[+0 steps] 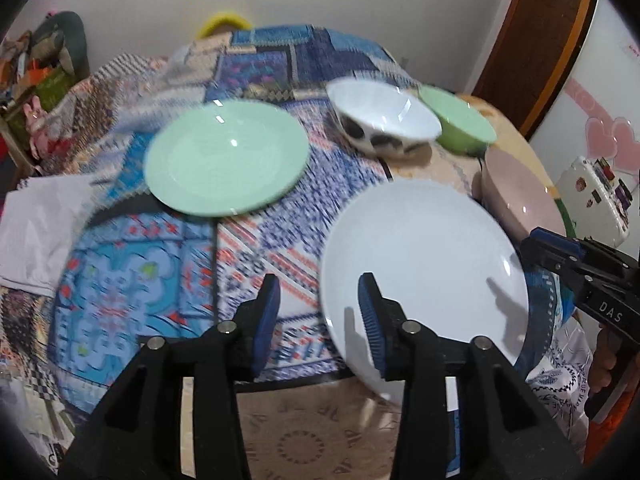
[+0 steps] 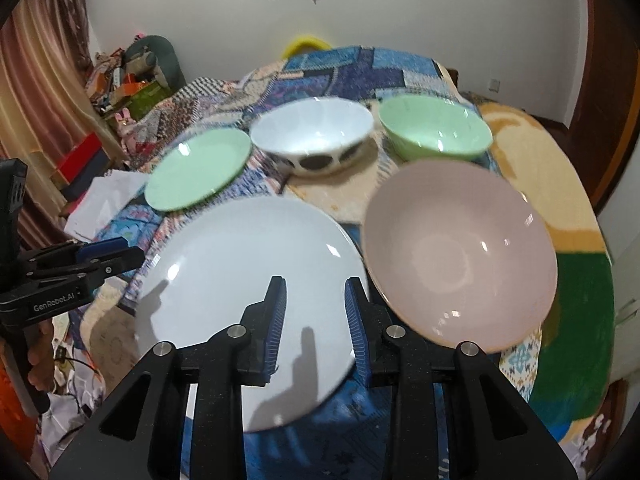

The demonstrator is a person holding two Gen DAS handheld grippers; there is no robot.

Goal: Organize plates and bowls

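Pale blue-white plate [image 2: 248,276] lower centre; mint green plate [image 2: 198,168] left of centre; white bowl [image 2: 314,138] with black spots, upper centre; green bowl [image 2: 436,128] upper right; dusty pink bowl [image 2: 460,252] right. Blue patchwork-patterned cloth [image 1: 256,248] underneath.

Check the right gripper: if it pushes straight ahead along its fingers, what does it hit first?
Probably the white plate: the right gripper is open, hovering over its near part. Pink bowl sits just right of that line; depth unclear.
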